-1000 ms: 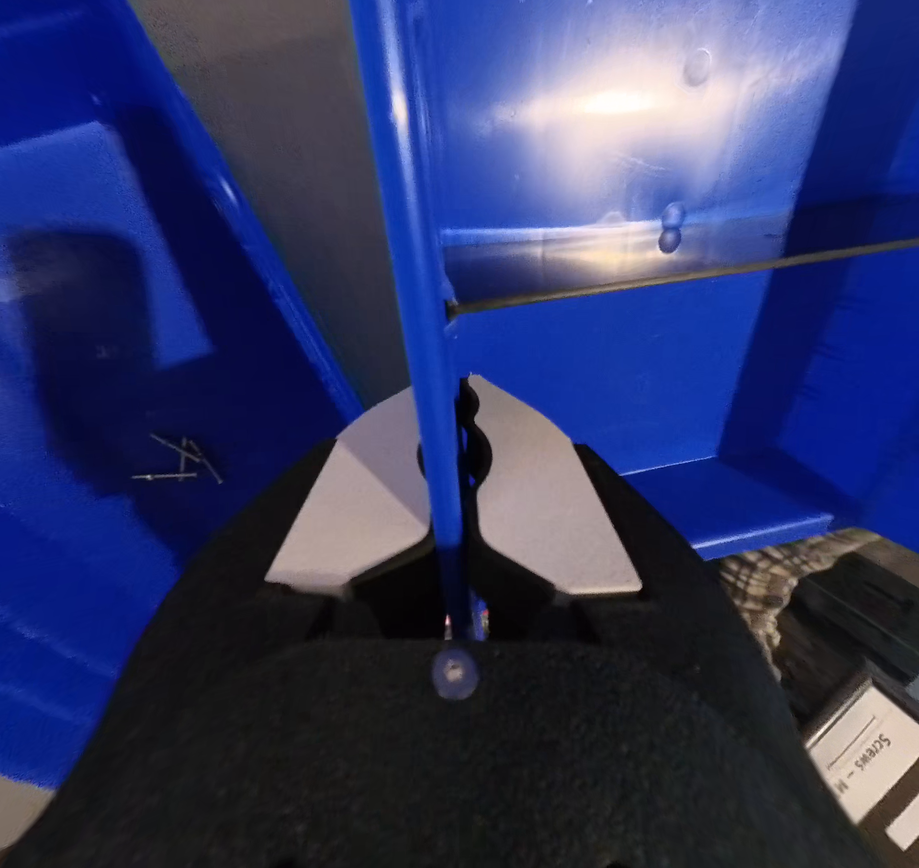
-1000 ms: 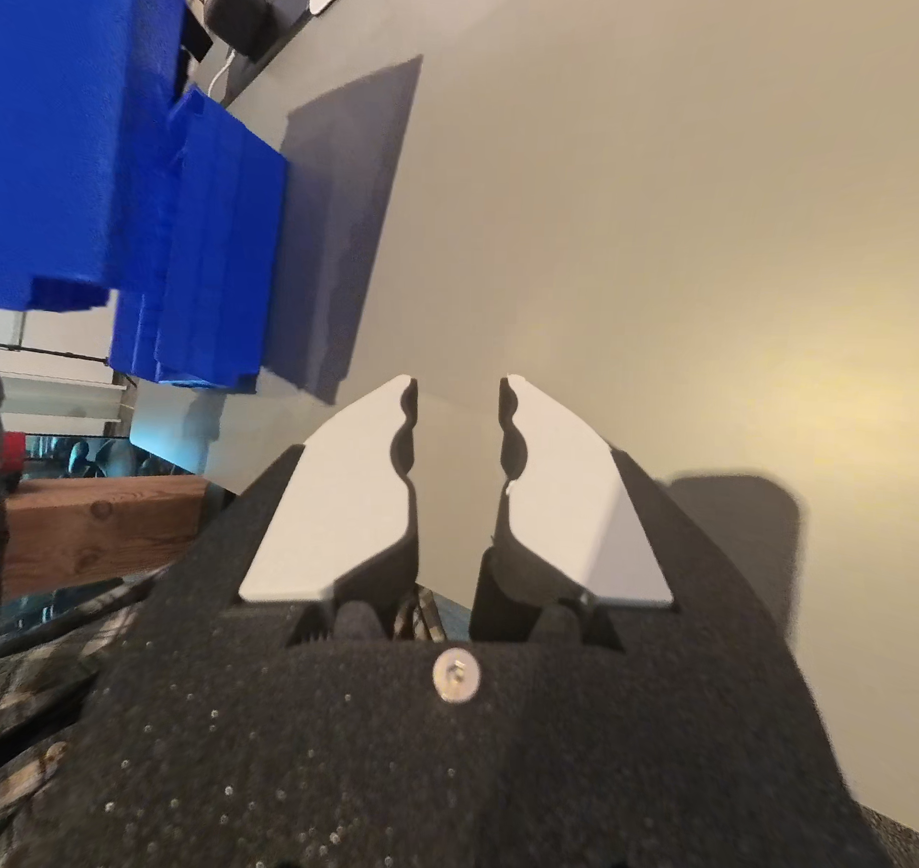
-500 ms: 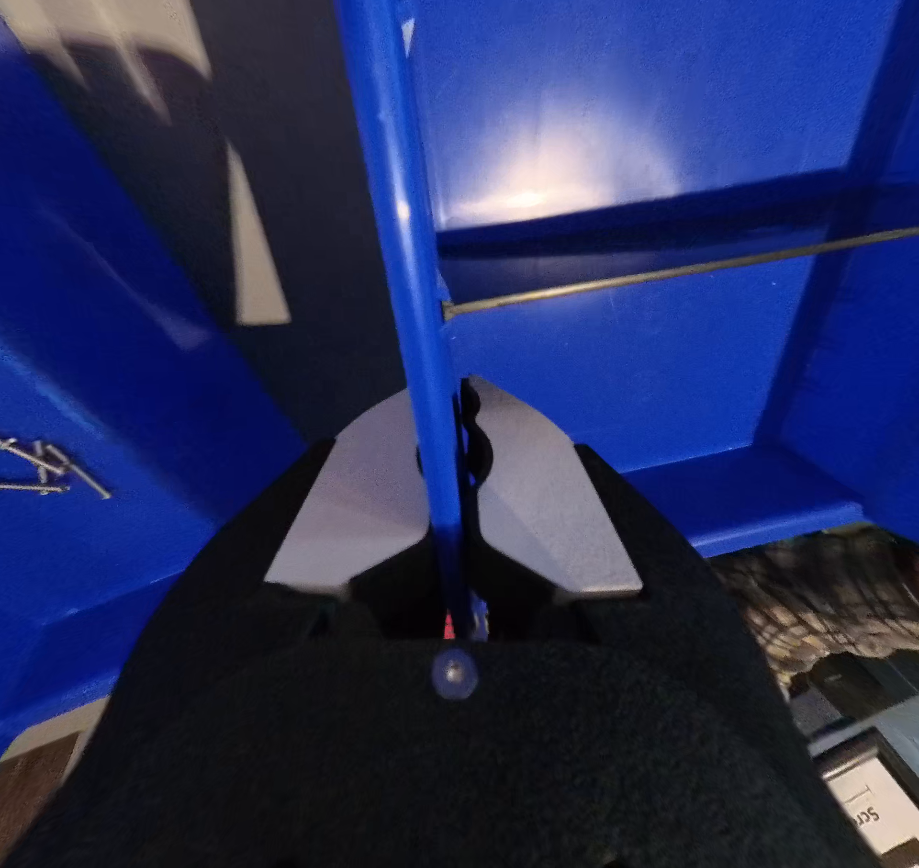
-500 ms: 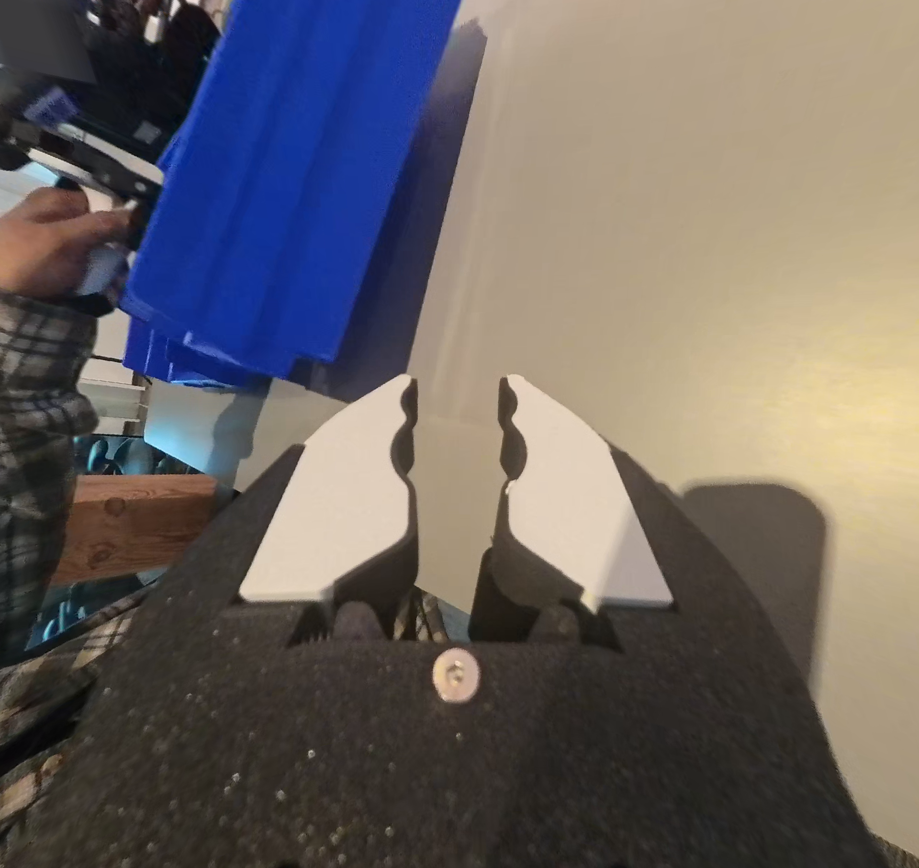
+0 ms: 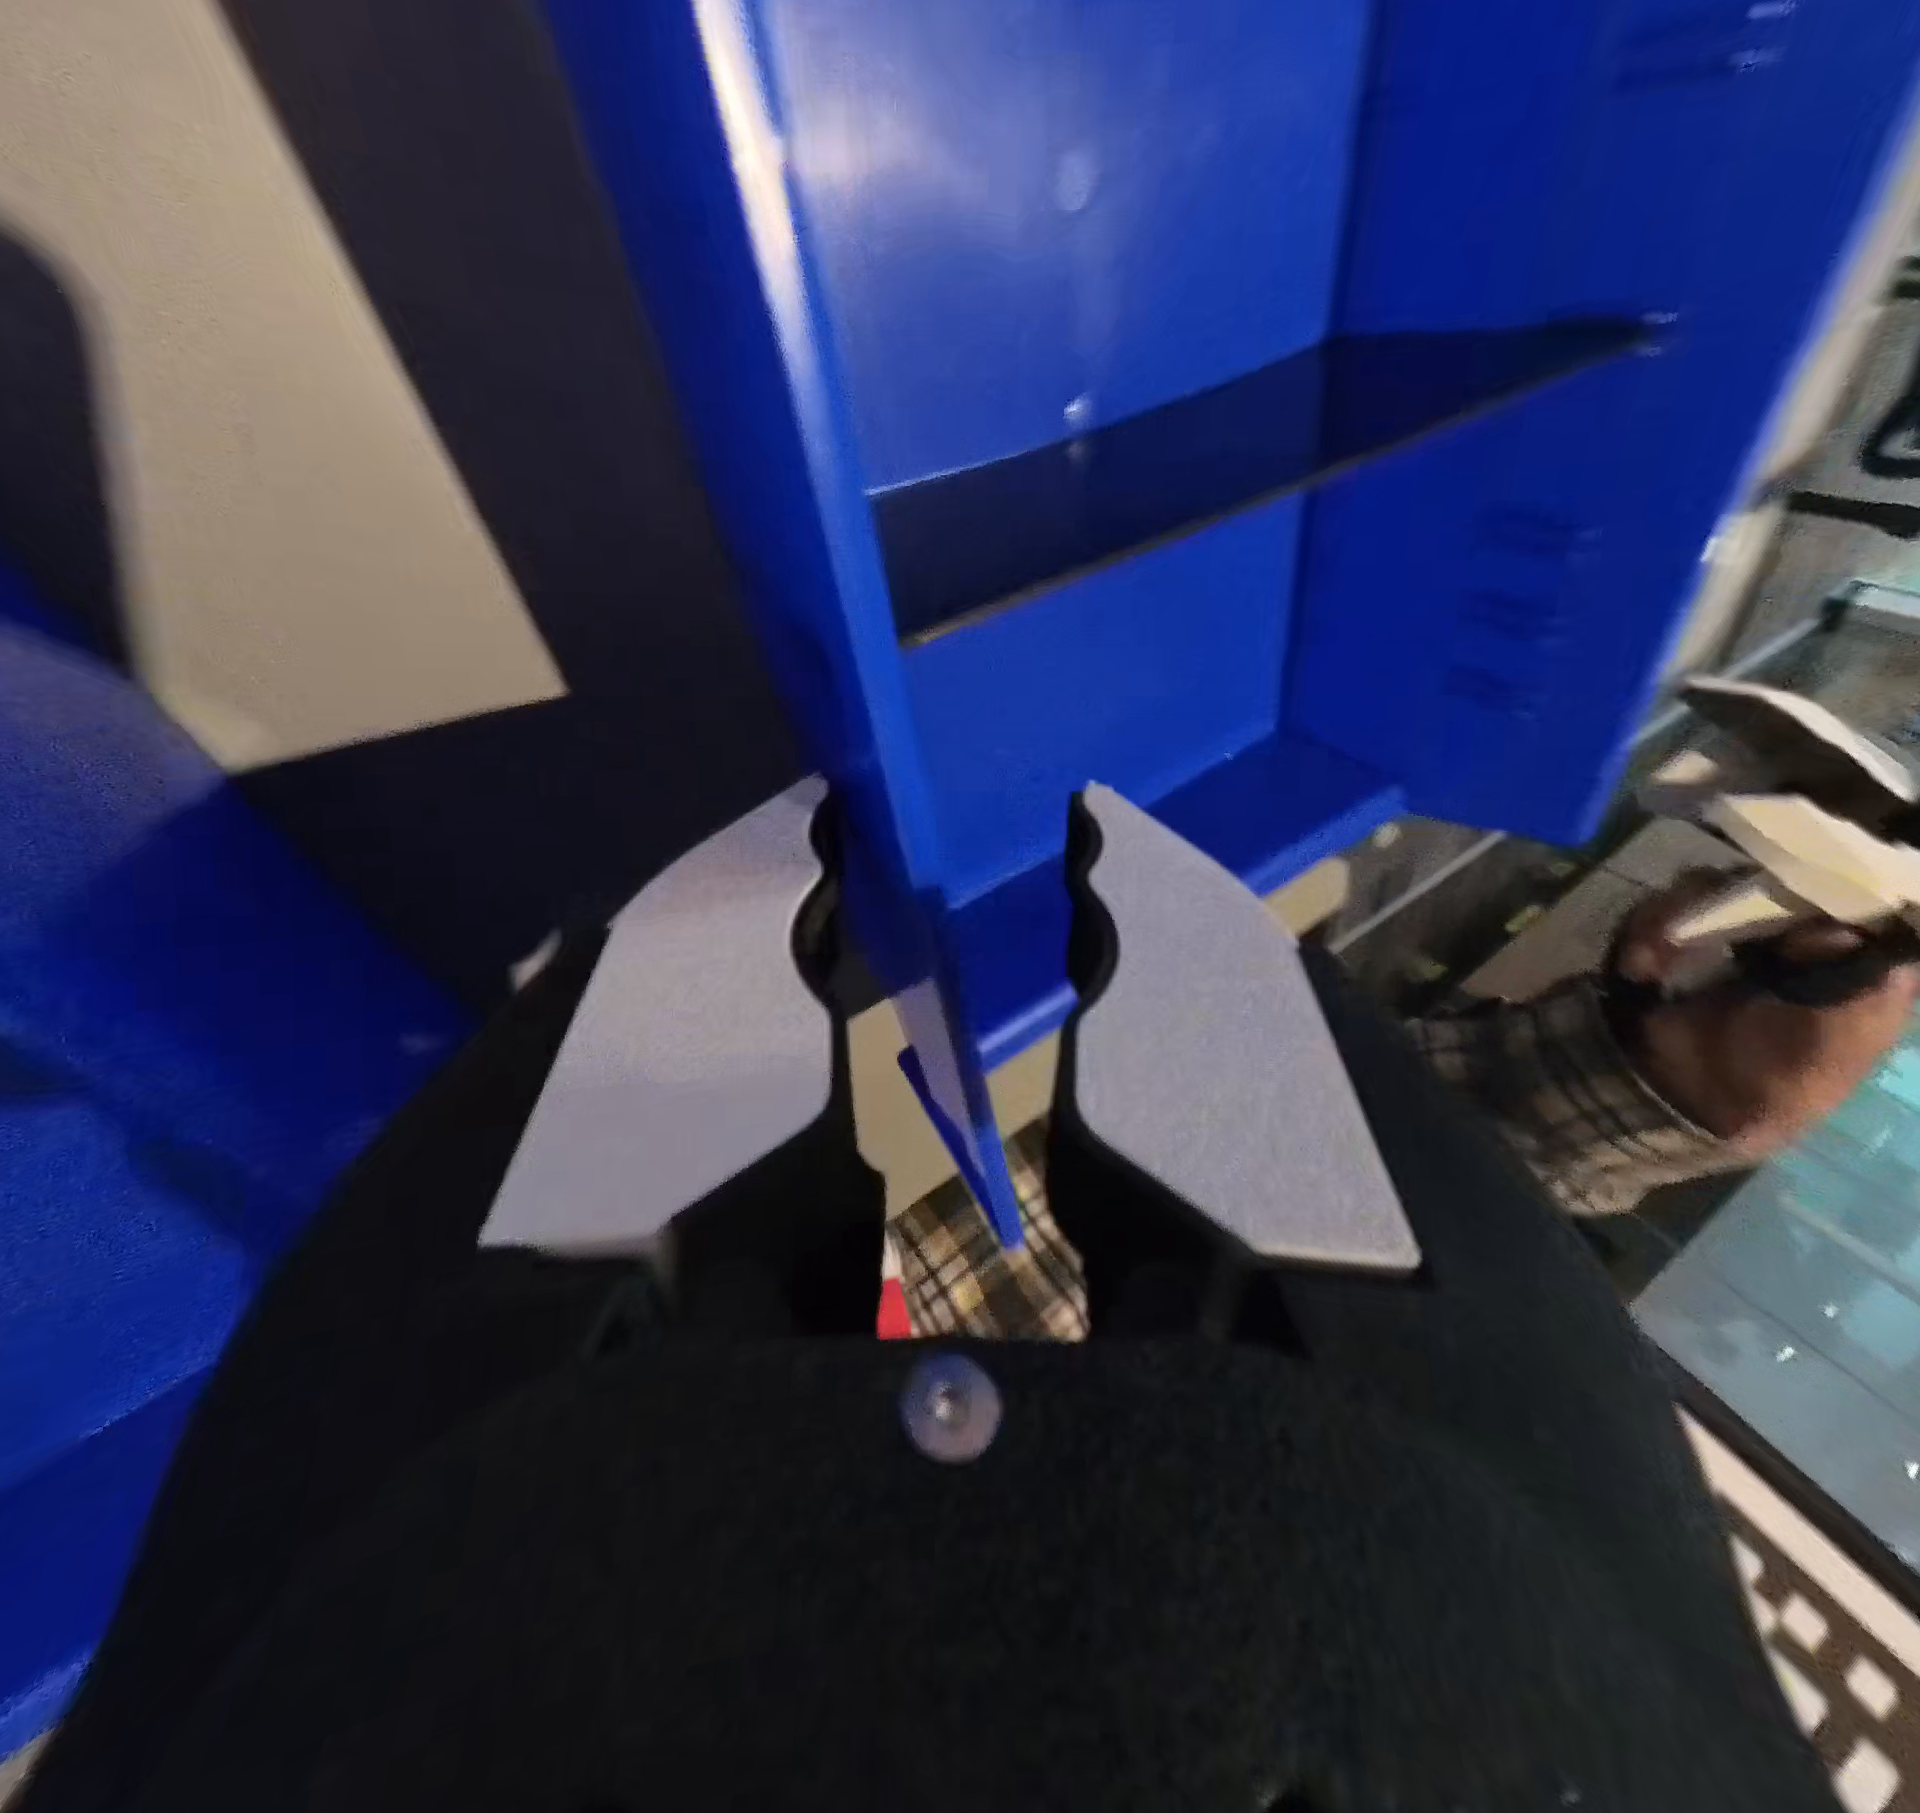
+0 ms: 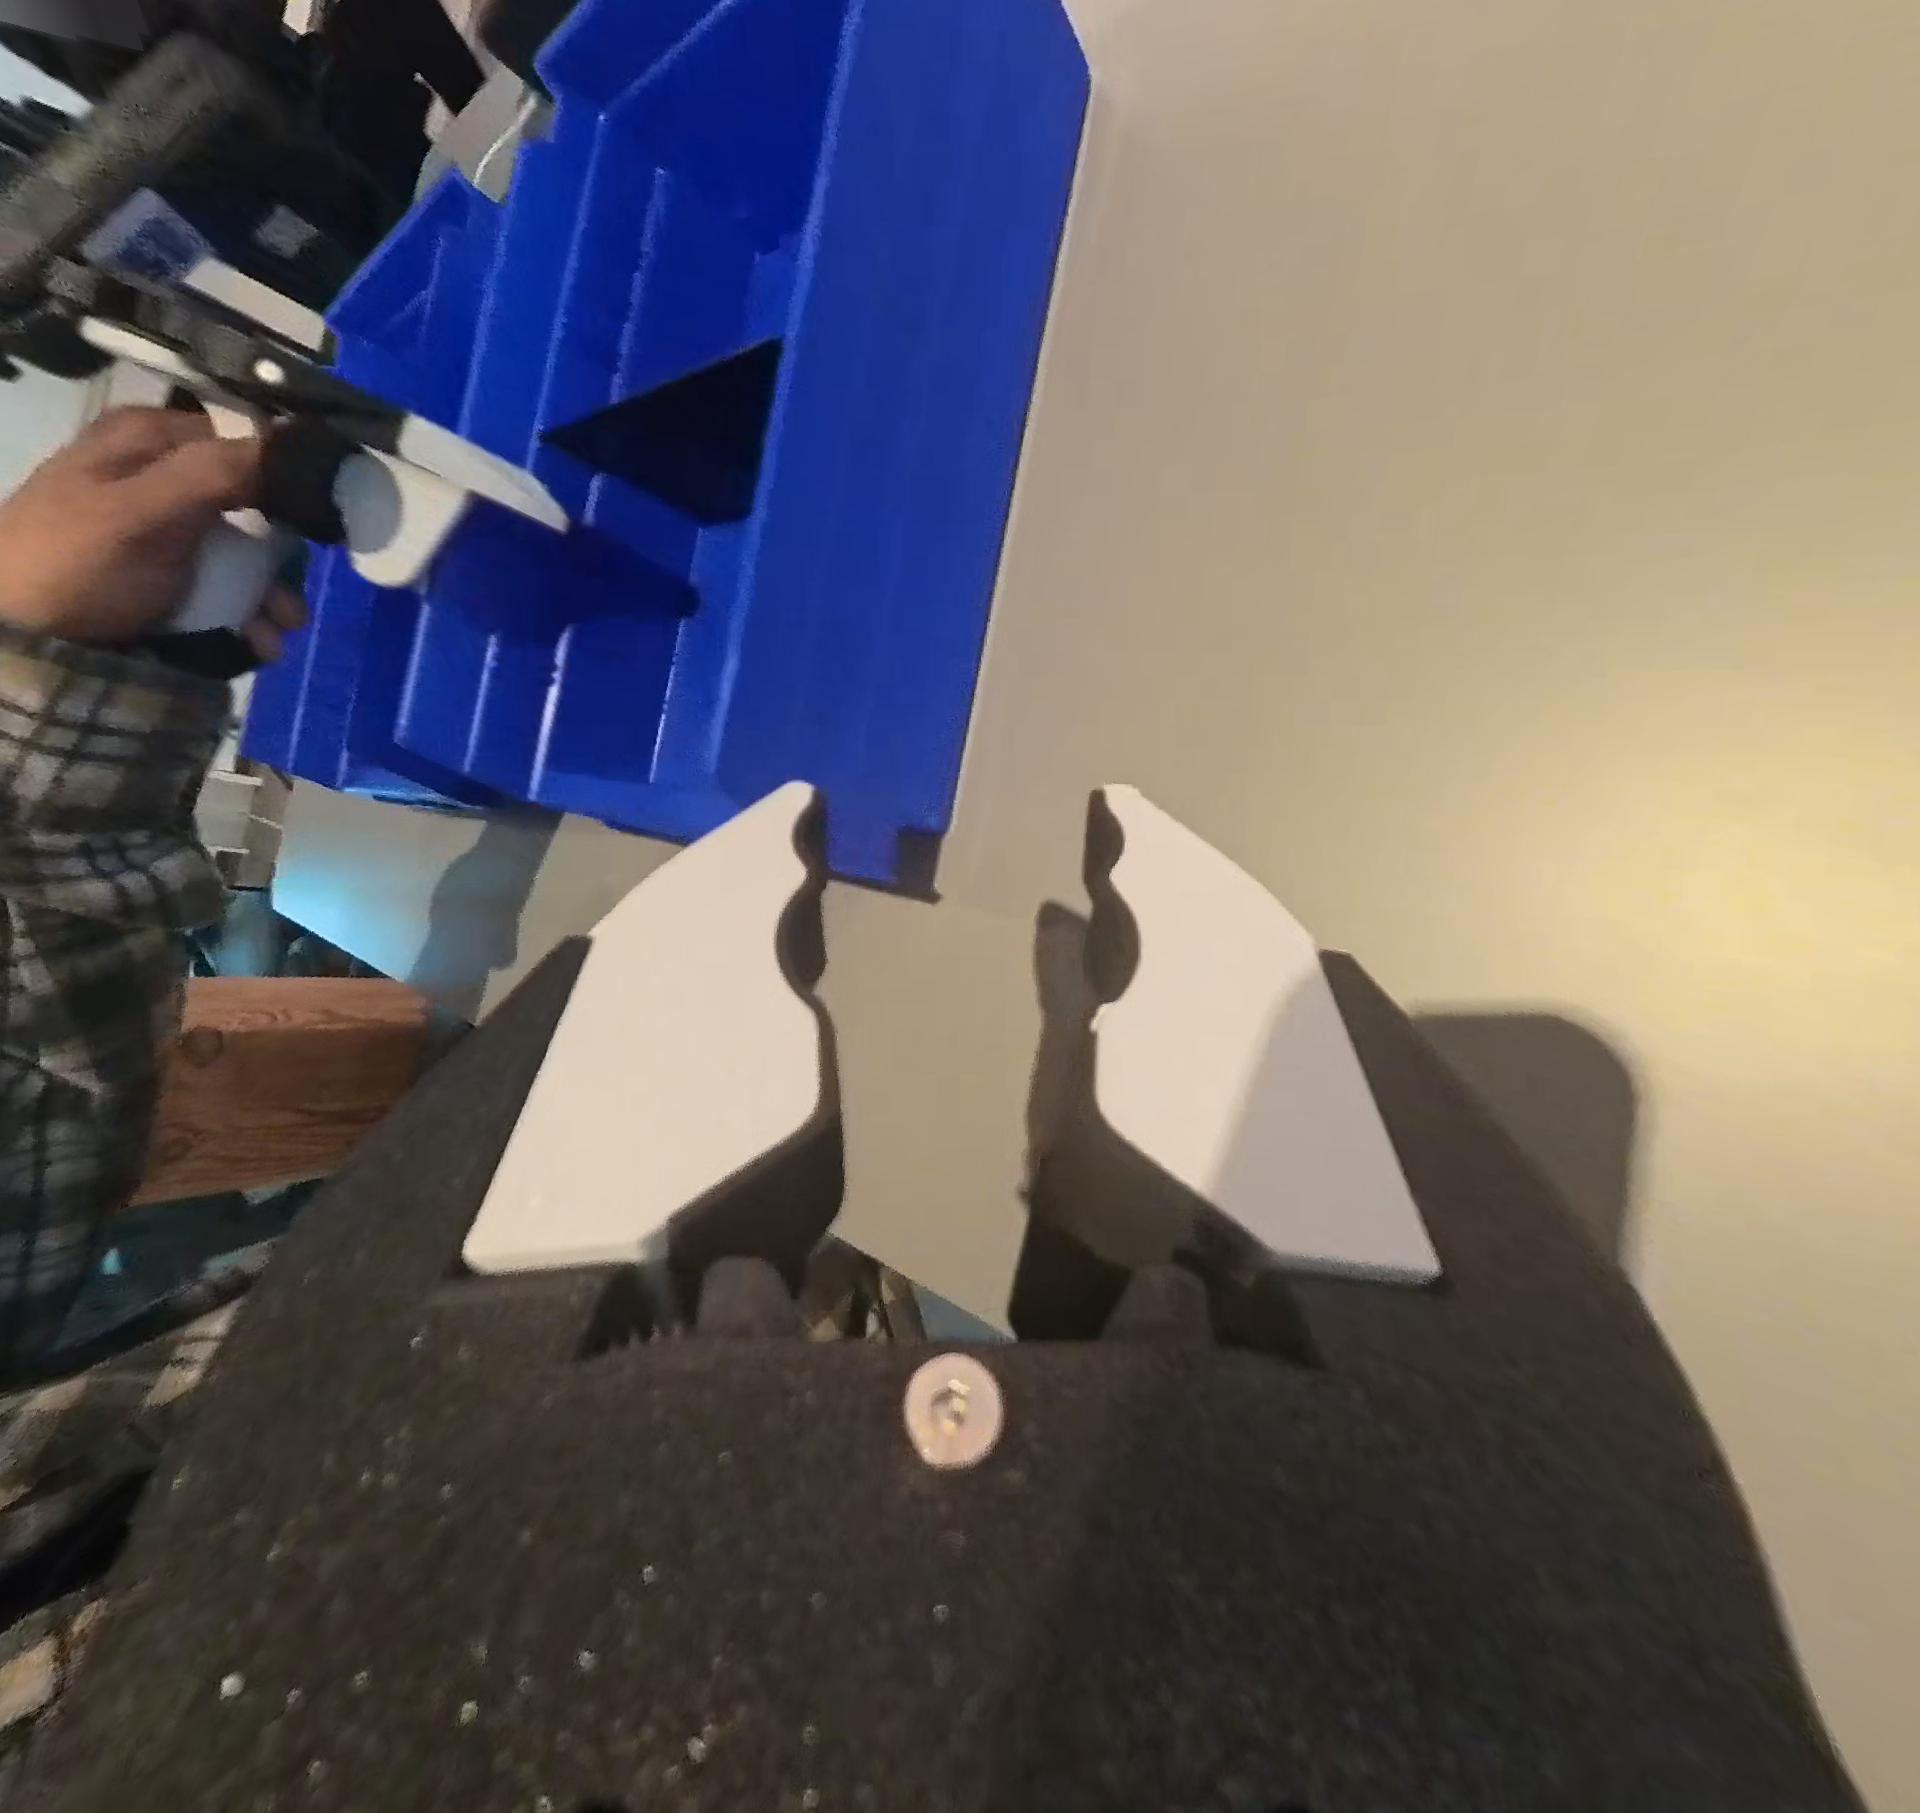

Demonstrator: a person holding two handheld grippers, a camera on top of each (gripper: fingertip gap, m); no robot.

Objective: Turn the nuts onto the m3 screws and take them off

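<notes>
In the left wrist view my left gripper (image 5: 951,807) is open. The thin side wall (image 5: 831,620) of a blue plastic bin (image 5: 1091,205) stands between its fingers, close to the left finger, with a clear gap to the right finger. The bin has a dark divider (image 5: 1247,475) inside. In the right wrist view my right gripper (image 6: 951,807) is open and empty above the beige table (image 6: 1455,516), just below the same blue bin (image 6: 883,413). The left gripper (image 6: 447,496) shows there at the bin's edge, held by a hand (image 6: 104,516). I see no screws or nuts.
A second blue bin (image 5: 156,1036) lies at the left of the left wrist view. A hand in a plaid sleeve (image 5: 1714,1036) is at its right edge. A wooden block (image 6: 281,1077) sits beyond the table edge, low left in the right wrist view. One gripper's finger ends stand about 25 centimetres off the other's.
My left gripper was shut on the bin's side wall and has now opened off it. My right gripper has opened wider. The bin has swung closer in the right wrist view.
</notes>
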